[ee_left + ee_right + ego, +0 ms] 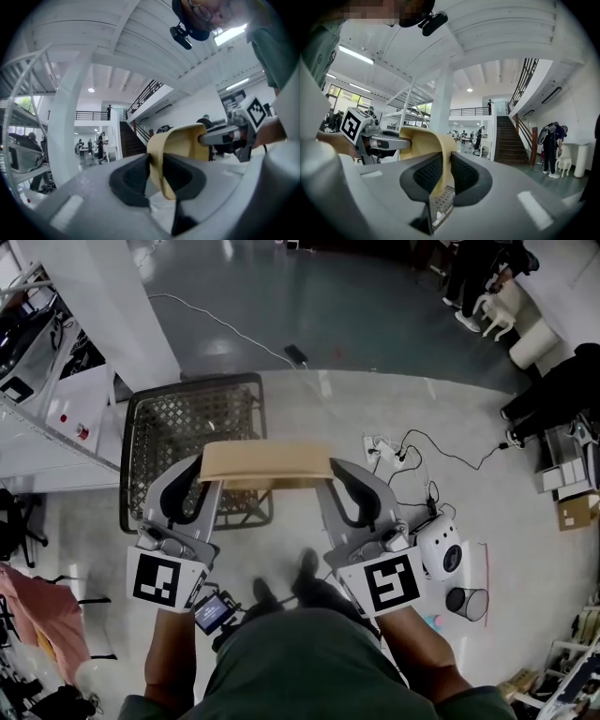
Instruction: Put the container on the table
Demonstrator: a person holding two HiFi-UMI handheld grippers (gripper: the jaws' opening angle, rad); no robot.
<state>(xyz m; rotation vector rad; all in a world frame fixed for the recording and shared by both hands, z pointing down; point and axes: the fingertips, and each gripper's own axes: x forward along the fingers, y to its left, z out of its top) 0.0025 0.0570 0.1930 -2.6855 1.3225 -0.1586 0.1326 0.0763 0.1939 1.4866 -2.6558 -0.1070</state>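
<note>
Clamped with the left gripper (204,482) on the left end wall of the tan container (267,465). Thin wall pinched upright between the dark pads (133,180). Clamped likewise with the right gripper (330,476) on the opposite end wall, pads (461,176) pressed against both its faces. Held level between the two grippers, off the ground, just ahead of the person's body. Seen from the head view against the near right corner of a black mesh basket (169,427) standing on the floor. Further right on the floor, a white power strip (380,448) with trailing cables; nearer the person, a small dark bin (466,603).
</note>
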